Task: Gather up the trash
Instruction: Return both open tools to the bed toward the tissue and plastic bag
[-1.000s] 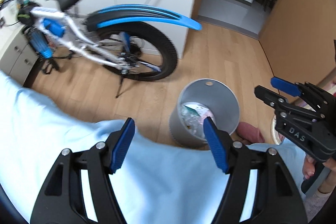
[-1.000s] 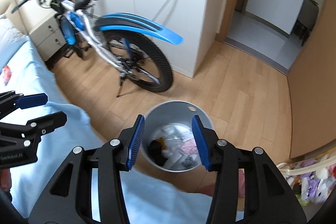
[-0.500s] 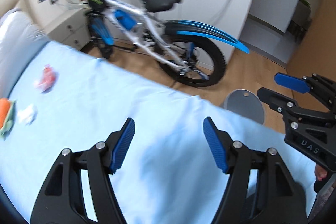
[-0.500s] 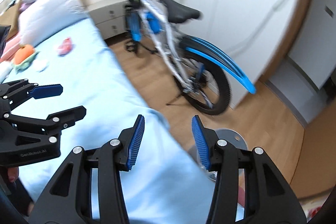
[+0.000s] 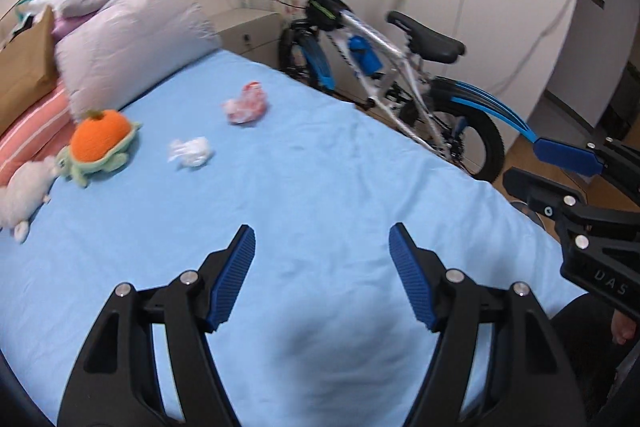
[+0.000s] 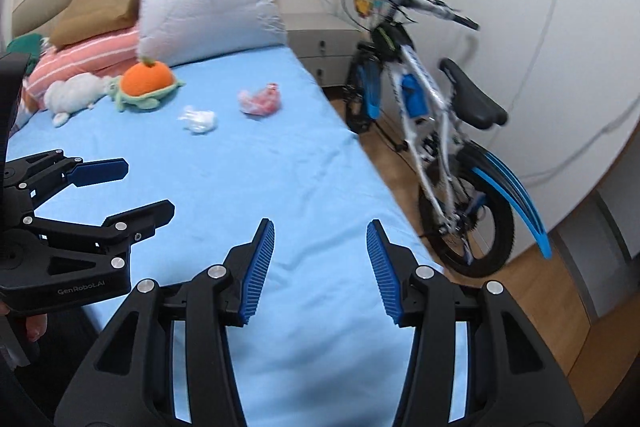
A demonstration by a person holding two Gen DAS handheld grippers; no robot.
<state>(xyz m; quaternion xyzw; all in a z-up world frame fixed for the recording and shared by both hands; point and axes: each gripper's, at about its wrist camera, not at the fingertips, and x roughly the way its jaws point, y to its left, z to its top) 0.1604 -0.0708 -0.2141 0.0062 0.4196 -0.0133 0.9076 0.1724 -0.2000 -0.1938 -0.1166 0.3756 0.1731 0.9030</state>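
Two pieces of trash lie on the light blue bed sheet (image 5: 320, 187): a crumpled white wad (image 5: 191, 153) (image 6: 199, 119) and a crumpled red-and-white wrapper (image 5: 246, 105) (image 6: 261, 101). My left gripper (image 5: 322, 247) hovers over the near part of the bed, open and empty, well short of both wads. My right gripper (image 6: 320, 247) is also open and empty, over the bed's right edge. Each gripper shows at the side of the other's view. The bin is out of view.
An orange-shelled plush turtle (image 5: 100, 143) and a white plush (image 5: 24, 195) lie near the pillows (image 5: 132, 39) at the headboard. A blue-and-silver bicycle (image 6: 428, 115) stands on the wood floor beside the bed, next to a nightstand (image 6: 320, 47).
Both grippers swung up and away from the grey bin on the floor and over the bed; the bin left view, and the trash, plush toys and pillows came into view.
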